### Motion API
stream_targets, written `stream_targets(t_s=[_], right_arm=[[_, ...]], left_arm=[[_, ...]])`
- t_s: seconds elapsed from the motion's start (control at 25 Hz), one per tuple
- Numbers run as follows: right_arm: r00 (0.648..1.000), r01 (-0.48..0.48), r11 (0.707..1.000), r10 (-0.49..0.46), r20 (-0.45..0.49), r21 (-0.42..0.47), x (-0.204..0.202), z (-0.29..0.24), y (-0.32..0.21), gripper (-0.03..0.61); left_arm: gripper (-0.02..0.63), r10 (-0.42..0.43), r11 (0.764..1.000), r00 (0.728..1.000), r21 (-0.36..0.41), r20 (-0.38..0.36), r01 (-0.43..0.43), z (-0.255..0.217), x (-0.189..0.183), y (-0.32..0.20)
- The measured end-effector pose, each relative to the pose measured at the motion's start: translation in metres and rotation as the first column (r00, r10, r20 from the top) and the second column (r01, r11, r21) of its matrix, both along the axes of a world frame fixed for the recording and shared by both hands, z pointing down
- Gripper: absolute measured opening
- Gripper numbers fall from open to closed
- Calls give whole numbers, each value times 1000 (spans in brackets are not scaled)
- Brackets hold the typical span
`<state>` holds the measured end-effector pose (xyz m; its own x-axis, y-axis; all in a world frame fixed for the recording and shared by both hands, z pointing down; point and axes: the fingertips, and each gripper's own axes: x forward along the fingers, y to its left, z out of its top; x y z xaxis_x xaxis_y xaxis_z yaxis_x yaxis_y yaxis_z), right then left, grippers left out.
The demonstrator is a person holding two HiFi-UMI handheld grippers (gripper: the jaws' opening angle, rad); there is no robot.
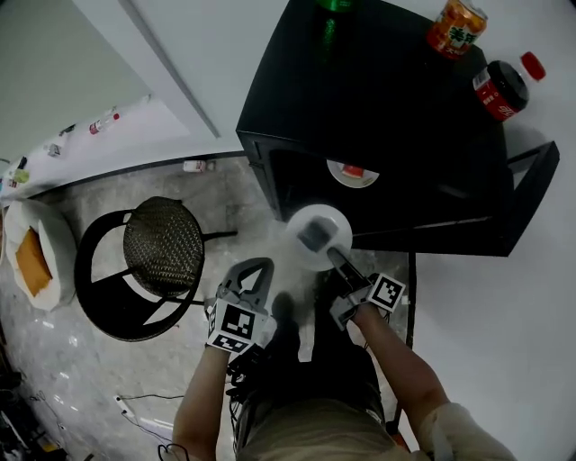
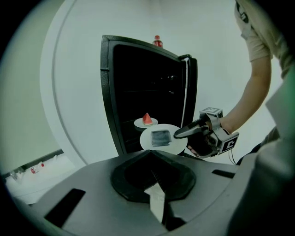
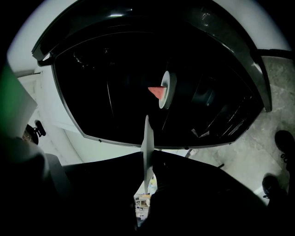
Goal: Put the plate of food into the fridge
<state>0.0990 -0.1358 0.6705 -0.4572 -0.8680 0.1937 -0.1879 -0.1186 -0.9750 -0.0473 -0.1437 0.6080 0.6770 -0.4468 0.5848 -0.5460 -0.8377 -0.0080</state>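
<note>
A black fridge [image 1: 396, 135] stands open, and a white plate with a red wedge of food [image 1: 353, 173] rests inside it. My right gripper [image 1: 335, 257] is shut on the rim of a second white plate [image 1: 337, 227] that carries a dark square of food [image 1: 314, 236], level and just outside the fridge opening. The left gripper view shows this plate [image 2: 173, 146] in front of the fridge [image 2: 138, 83], below the red-wedge plate [image 2: 145, 122]. In the right gripper view the held plate [image 3: 148, 138] is edge-on between the jaws. My left gripper [image 1: 256, 266] hangs shut and empty to the lower left.
The fridge door [image 1: 533, 171] is swung open at the right. A cola bottle [image 1: 502, 85], an orange can [image 1: 456, 27] and a green bottle [image 1: 333, 7] stand on top of the fridge. A round black woven stool [image 1: 162, 248] sits left of my left gripper. Cables lie on the floor.
</note>
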Motion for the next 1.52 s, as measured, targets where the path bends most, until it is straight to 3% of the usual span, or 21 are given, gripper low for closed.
stream_targets(t_s=[1.12,1.52], right_arm=[[992,-112,988,105,-75,-107,50,150,-39,34],[986,-161,983,157,-54,-88,62,192,-63,34]], left_arm=[[9,41,992,999,-118,-19,-43,103,30,20],[9,67,989,997,-130,-27,-70,133,33,26]])
